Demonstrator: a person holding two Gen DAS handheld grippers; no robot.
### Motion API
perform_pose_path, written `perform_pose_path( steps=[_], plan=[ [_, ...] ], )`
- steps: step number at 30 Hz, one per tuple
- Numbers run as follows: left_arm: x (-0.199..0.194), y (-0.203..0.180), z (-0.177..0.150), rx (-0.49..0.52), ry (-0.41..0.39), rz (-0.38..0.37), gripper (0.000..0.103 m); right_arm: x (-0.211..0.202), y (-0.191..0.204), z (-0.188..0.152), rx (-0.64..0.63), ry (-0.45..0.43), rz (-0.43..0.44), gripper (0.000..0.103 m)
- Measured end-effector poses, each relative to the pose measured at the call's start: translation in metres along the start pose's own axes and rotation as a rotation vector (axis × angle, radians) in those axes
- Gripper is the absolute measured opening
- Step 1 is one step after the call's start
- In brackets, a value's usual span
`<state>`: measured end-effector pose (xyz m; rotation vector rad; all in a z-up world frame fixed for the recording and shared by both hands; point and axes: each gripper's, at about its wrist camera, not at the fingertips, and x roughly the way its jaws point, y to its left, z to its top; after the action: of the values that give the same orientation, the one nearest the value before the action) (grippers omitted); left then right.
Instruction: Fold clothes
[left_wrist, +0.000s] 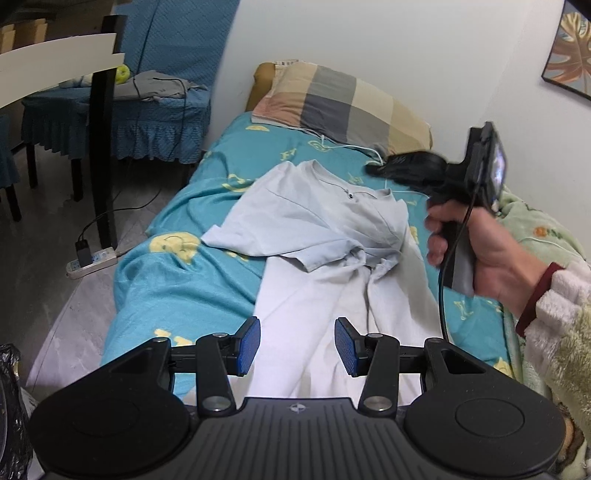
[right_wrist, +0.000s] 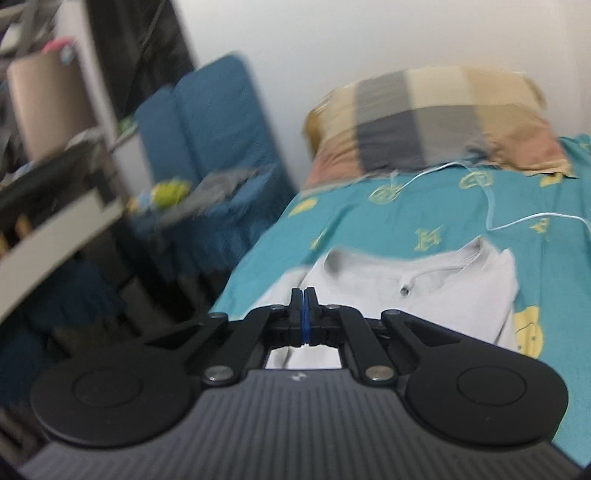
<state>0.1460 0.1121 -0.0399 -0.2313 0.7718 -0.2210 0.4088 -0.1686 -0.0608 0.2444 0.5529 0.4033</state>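
A pale blue-white T-shirt (left_wrist: 314, 229) lies rumpled on the teal bed cover (left_wrist: 177, 280), collar toward the pillow, one sleeve folded over its middle. It also shows in the right wrist view (right_wrist: 424, 288). My left gripper (left_wrist: 297, 345) is open and empty, hovering over the shirt's lower hem. My right gripper (left_wrist: 376, 170) shows in the left wrist view, held in a hand above the shirt's right shoulder. In its own view the right gripper (right_wrist: 303, 295) is shut with nothing between its blue pads, above the shirt's left shoulder. That view is blurred.
A checked pillow (left_wrist: 343, 99) lies at the head of the bed with a white cable (right_wrist: 491, 206) beside it. A blue-covered chair (left_wrist: 147, 110), a dark table leg (left_wrist: 103, 155) and a power strip (left_wrist: 92, 262) stand on the floor to the left. A green blanket (left_wrist: 535, 229) lies at right.
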Motion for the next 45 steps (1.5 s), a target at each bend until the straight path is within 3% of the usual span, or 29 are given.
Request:
perform_pose_path(
  steps=[6,8,9,10,13,15,17,18,19,24,29,32,35,38,41,44,45],
  plan=[
    [0.006,0.000,-0.002,-0.003,0.009,0.007,0.047,0.025,0.056,-0.039,-0.240,0.124,0.212,0.009],
    [0.006,0.003,-0.001,-0.014,0.009,0.009,0.047,0.031,0.077,-0.054,-0.303,0.171,0.250,0.036],
    [0.006,0.005,-0.001,-0.019,0.009,0.009,0.047,0.034,0.086,-0.061,-0.330,0.189,0.267,0.056],
    [0.006,0.006,-0.001,-0.024,0.009,0.007,0.047,0.036,0.095,-0.069,-0.358,0.207,0.284,0.063],
    [0.005,0.012,-0.001,-0.043,0.010,0.005,0.048,0.050,0.118,-0.083,-0.379,0.265,0.313,0.063],
    [0.005,0.016,-0.001,-0.057,0.011,0.003,0.048,0.060,0.128,-0.093,-0.394,0.305,0.280,0.061],
    [0.004,0.017,-0.001,-0.064,0.009,-0.001,0.048,0.061,0.133,-0.097,-0.412,0.298,0.229,0.046],
    [0.003,0.017,-0.002,-0.063,0.009,-0.003,0.048,0.058,0.131,-0.093,-0.398,0.282,0.210,0.016],
    [0.002,0.017,-0.003,-0.063,0.008,-0.005,0.048,0.054,0.125,-0.087,-0.371,0.261,0.195,0.006],
    [0.001,0.011,-0.004,-0.053,0.001,-0.024,0.048,0.025,0.094,-0.050,-0.215,0.128,0.132,0.006],
    [0.003,0.001,-0.005,-0.017,-0.005,-0.037,0.048,-0.022,0.018,-0.004,0.057,-0.057,0.063,0.006],
    [0.008,-0.006,-0.007,0.005,0.003,-0.048,0.048,-0.036,-0.042,0.000,0.259,-0.126,-0.025,0.006],
    [0.015,-0.012,-0.009,0.034,0.020,-0.045,0.048,-0.034,-0.093,-0.018,0.412,-0.114,-0.118,0.006],
    [0.022,-0.016,-0.012,0.052,0.037,-0.041,0.048,-0.030,-0.122,-0.045,0.491,-0.065,-0.201,0.008],
    [0.025,-0.019,-0.013,0.057,0.045,-0.040,0.048,-0.030,-0.134,-0.060,0.563,-0.062,-0.219,0.011],
    [0.025,-0.019,-0.014,0.052,0.044,-0.041,0.048,-0.040,-0.125,-0.060,0.537,-0.102,-0.263,0.041],
    [0.025,-0.018,-0.013,0.049,0.044,-0.041,0.048,-0.045,-0.117,-0.058,0.517,-0.133,-0.281,0.058]
  ],
)
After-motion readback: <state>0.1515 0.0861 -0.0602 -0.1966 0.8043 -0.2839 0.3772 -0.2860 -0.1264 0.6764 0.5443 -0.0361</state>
